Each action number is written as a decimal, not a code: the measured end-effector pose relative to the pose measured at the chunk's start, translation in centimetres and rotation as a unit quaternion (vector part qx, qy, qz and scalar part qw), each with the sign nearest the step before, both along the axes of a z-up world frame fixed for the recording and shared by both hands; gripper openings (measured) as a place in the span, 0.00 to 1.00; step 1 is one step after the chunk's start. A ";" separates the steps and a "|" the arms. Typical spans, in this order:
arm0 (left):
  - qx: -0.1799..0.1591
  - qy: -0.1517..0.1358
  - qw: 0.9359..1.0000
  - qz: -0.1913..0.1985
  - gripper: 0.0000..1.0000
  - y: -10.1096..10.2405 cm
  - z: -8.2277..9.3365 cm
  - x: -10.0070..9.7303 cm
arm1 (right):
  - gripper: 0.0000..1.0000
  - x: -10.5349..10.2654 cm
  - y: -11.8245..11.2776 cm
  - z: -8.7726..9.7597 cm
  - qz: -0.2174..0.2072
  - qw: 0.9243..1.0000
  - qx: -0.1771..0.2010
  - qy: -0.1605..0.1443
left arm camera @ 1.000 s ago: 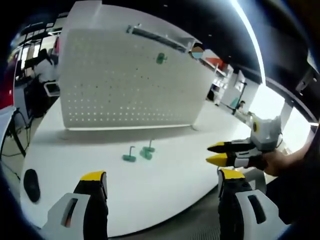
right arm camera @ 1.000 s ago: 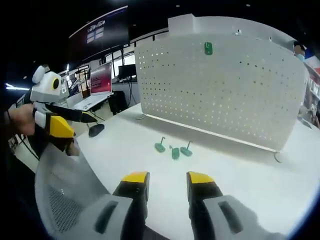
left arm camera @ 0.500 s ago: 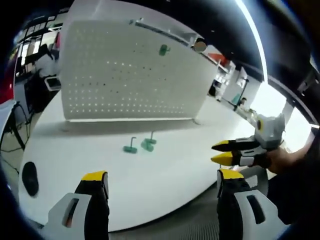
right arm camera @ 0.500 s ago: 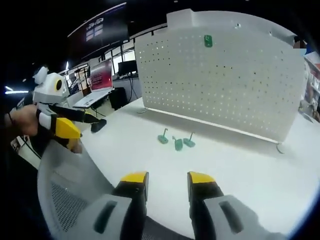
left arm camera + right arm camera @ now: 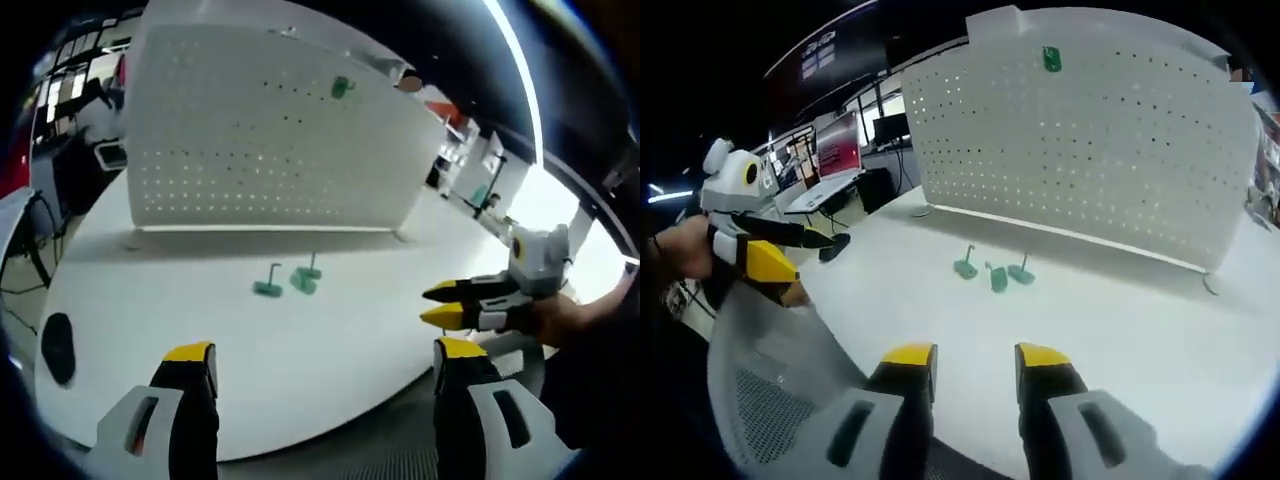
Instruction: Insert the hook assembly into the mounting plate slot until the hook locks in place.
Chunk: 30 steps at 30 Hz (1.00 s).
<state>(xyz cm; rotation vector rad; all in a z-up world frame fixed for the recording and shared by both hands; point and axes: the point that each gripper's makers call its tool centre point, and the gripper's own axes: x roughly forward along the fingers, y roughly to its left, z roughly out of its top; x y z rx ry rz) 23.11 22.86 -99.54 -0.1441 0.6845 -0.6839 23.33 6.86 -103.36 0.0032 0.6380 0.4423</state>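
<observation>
One small green plastic hook (image 5: 1052, 60) already on big white pegboard (image 5: 1110, 170). Three green hooks (image 5: 992, 273) on white table (image 5: 1120, 340) untouched. Left claw (image 5: 315, 375) wide, empty. Right claw (image 5: 975, 360) narrow, empty.

Your left gripper (image 5: 318, 365) has chunky grey-white jaws capped in yellow, with black inner faces and a small orange mark on one jaw. Your right gripper (image 5: 972, 362) is built alike: pale grey shells, dark slots, yellow tips. Seen from across, each shows yellow-and-black fingers ahead of a white body, gripped by your hand (image 5: 556, 318).
</observation>
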 end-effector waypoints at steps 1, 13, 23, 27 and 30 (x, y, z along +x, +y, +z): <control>0.002 0.001 1.000 0.000 0.91 0.0 -0.1 0.1 | 0.28 0.7 0.1 -0.2 -0.001 1.000 0.003 0.001; 0.008 0.011 1.000 0.007 0.91 0.6 -0.8 1.2 | 0.26 8.0 1.0 -1.9 -0.014 1.000 0.013 0.008; 0.014 0.024 1.000 0.007 0.90 1.5 -1.3 2.1 | 0.26 12.6 2.3 -3.8 -0.034 0.999 0.023 0.027; 0.019 0.029 0.999 0.006 0.90 1.9 -1.7 2.4 | 0.25 13.9 2.7 -4.4 -0.031 0.999 0.019 0.029; 0.023 0.034 0.999 0.005 0.90 2.0 -2.0 2.5 | 0.25 14.8 2.8 -5.2 -0.029 0.999 0.014 0.035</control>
